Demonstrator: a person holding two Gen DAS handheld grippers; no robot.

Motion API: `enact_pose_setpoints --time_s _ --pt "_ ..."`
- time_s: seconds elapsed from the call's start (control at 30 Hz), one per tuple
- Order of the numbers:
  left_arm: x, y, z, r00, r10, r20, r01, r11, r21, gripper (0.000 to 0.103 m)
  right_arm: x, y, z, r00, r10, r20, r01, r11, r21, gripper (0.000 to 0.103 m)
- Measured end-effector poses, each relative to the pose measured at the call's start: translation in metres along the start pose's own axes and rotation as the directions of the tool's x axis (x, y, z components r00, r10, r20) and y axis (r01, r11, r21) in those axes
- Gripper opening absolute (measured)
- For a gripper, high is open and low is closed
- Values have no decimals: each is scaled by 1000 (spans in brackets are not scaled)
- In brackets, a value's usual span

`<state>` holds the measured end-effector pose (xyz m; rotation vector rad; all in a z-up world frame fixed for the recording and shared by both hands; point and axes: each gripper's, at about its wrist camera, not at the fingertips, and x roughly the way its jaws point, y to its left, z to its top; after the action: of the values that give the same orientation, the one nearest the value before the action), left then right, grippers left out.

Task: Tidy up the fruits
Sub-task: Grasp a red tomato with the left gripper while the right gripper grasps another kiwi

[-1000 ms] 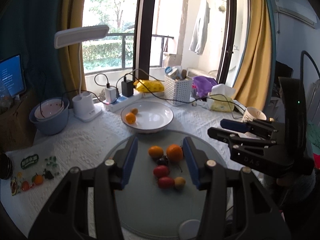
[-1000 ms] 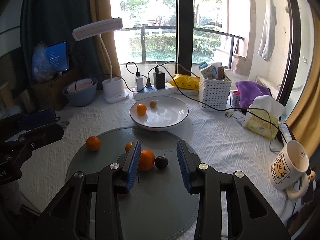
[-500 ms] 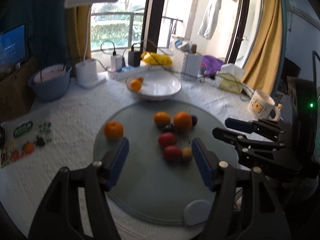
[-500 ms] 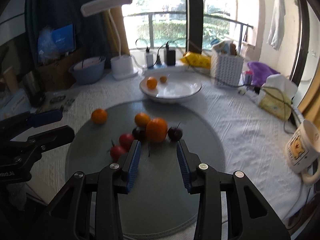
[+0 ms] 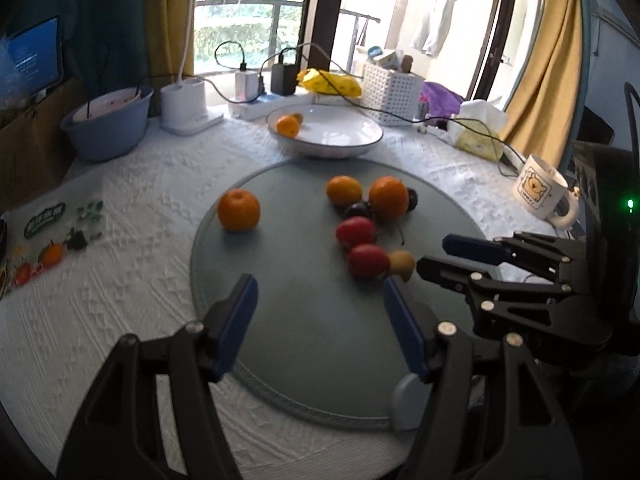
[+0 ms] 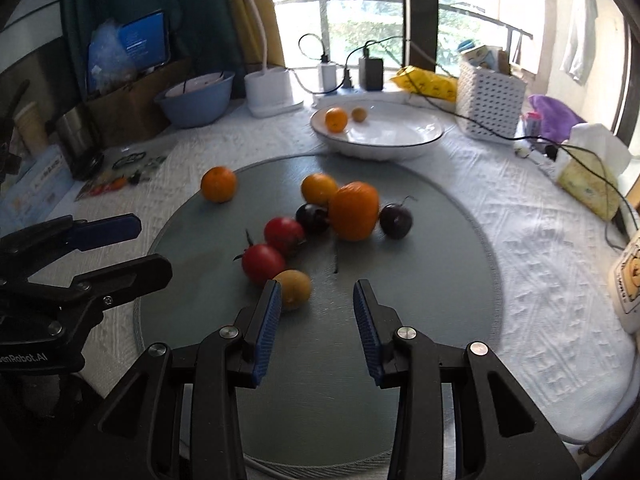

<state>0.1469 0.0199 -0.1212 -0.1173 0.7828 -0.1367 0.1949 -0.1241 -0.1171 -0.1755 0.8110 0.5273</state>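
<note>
Plainly spread wide and holding nothing: left tongs [image 5: 316, 304], poised low over the near part of the grey round mat [image 5: 320, 344]; right tongs [image 6: 314, 300] likewise parted and bare, left blade just beside the small yellow-brown fruit [image 6: 294, 289]. Probably lined up for a pick from the cluster, with that nearest fruit the likely target. Loose on the mat: two red fruits [image 6: 272, 250], two dark plums [image 6: 352, 218], a big orange [image 6: 354, 210] pressed against a smaller one [image 6: 318, 188], and a lone orange [image 6: 218, 184] well apart near the mat's left edge. Already sitting in the white bowl [image 6: 400, 136] beyond: an orange and a small brownish fruit. Hard to tell whether blade and fruit touch. Motion-blurred throughout; contents of the blue basin [image 6: 196, 108] unclear; mug [image 5: 540, 192] cut off in the right view.
</note>
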Motion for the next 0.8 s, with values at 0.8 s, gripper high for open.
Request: enact_pose_setpoints --time_s 0.8 --pt "25 -4 2 997 31 -72 -32 999 -6 67 31 -3 -3 996 71 -53 -72 997 -28 30"
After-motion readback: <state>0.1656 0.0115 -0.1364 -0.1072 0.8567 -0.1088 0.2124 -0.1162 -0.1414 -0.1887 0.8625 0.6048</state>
